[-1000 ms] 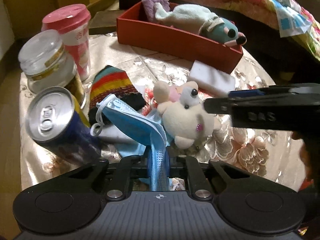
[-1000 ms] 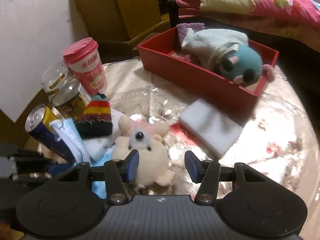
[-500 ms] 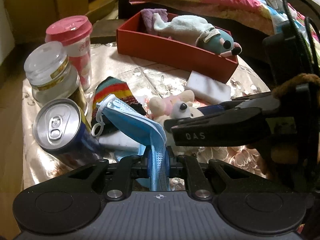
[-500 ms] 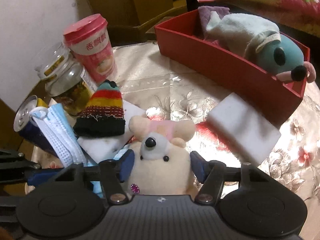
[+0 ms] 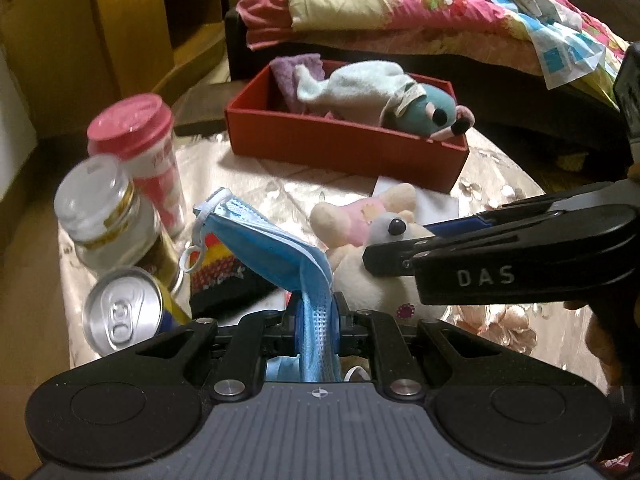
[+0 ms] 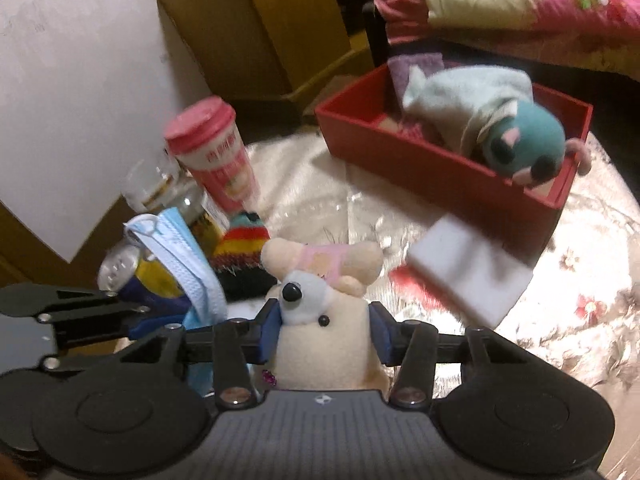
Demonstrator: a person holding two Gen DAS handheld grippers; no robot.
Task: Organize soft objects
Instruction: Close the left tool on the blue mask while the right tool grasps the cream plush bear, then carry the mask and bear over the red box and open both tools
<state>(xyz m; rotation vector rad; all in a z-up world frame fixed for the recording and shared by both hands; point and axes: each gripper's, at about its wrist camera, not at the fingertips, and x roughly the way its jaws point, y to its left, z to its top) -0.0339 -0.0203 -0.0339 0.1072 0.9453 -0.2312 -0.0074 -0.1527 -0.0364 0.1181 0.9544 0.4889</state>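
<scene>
Cream plush bear (image 6: 324, 344): soft, light, compressible; sits between the right gripper (image 6: 325, 334) pads, jaws closing on its body, above the tabletop (image 6: 580, 320). Torso judged the best hold. Left gripper (image 5: 316, 322) pinches a limp blue face mask (image 5: 276, 248). Red box (image 6: 432, 168) holds 1 plush mouse (image 6: 520, 140). Legible writing: "DAS" on the right gripper.
</scene>
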